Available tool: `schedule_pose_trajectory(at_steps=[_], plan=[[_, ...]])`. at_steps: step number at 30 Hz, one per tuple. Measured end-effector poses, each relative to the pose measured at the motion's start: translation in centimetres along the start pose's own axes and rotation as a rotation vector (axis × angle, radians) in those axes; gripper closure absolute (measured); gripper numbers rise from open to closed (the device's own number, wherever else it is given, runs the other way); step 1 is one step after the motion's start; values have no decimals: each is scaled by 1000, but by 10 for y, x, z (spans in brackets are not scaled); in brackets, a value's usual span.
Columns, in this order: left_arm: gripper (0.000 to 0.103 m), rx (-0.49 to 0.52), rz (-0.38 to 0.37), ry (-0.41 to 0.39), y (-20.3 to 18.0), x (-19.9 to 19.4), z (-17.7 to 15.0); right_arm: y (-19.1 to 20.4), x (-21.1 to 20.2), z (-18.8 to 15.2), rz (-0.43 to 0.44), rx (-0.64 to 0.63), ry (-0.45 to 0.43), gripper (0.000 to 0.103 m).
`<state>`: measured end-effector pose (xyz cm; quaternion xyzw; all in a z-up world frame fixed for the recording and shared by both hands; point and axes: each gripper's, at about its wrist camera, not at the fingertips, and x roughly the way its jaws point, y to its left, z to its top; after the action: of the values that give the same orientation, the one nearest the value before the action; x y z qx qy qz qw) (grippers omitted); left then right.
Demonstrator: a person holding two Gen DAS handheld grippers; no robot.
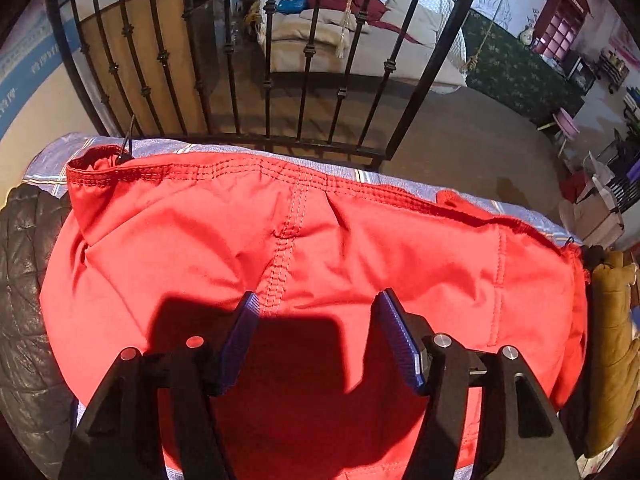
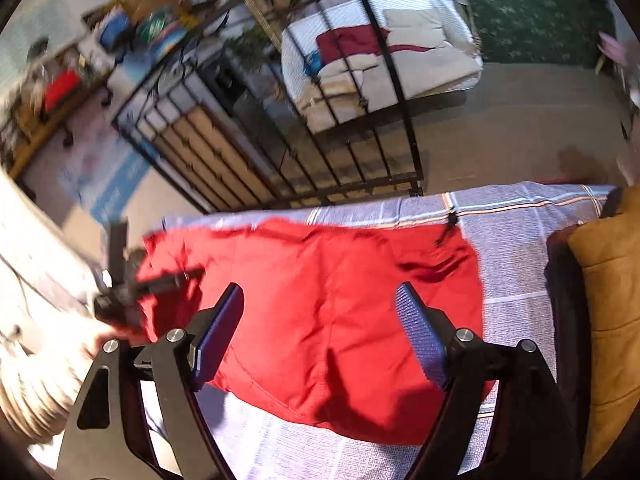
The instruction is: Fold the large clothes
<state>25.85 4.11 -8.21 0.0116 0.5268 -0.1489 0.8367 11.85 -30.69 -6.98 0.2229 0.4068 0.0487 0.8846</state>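
Note:
Red trousers or shorts [image 1: 304, 248] lie spread on a blue plaid sheet [image 1: 52, 156], the stitched waistband [image 1: 224, 170] at the far edge. My left gripper [image 1: 316, 300] is open and empty, hovering just above the red cloth near its centre seam. In the right wrist view the same red garment [image 2: 320, 300] lies on the plaid sheet [image 2: 520, 248]. My right gripper [image 2: 320, 292] is open and empty above it. The other gripper [image 2: 120, 280] shows blurred at the garment's left edge.
A black leather jacket [image 1: 24, 300] lies at the left of the bed and a mustard padded coat [image 2: 608, 300] at the right. A black iron bed rail [image 1: 280, 60] stands behind the sheet. Beyond it are a swing seat [image 1: 360, 28] and a green carpet.

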Motion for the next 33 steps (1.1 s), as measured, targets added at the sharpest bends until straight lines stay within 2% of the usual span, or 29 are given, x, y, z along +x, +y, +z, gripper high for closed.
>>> schedule_pose_trajectory(at_steps=[3,7,9,11,15,19,22,33], plan=[[42,-10,-6,-58,11,-17,0,20,48,-15,-72,-43,74,25],[42,12,89,-102,37,-25,-3,29,90,-21,-191,-86,123,25],[41,31,147,-76,52,-12,-2,26,104,-18,-213,-65,143,22],[36,24,125,-41,64,4,1,19,116,-16,-224,-42,173,19],[34,11,111,38,65,38,14,16,135,-13,-260,-40,212,18],[31,56,128,56,57,57,18,2,163,-11,-279,34,265,14],[30,101,137,70,54,67,16,0,175,-12,-298,32,284,13],[29,144,147,109,50,96,18,3,206,-13,-362,21,345,10]])
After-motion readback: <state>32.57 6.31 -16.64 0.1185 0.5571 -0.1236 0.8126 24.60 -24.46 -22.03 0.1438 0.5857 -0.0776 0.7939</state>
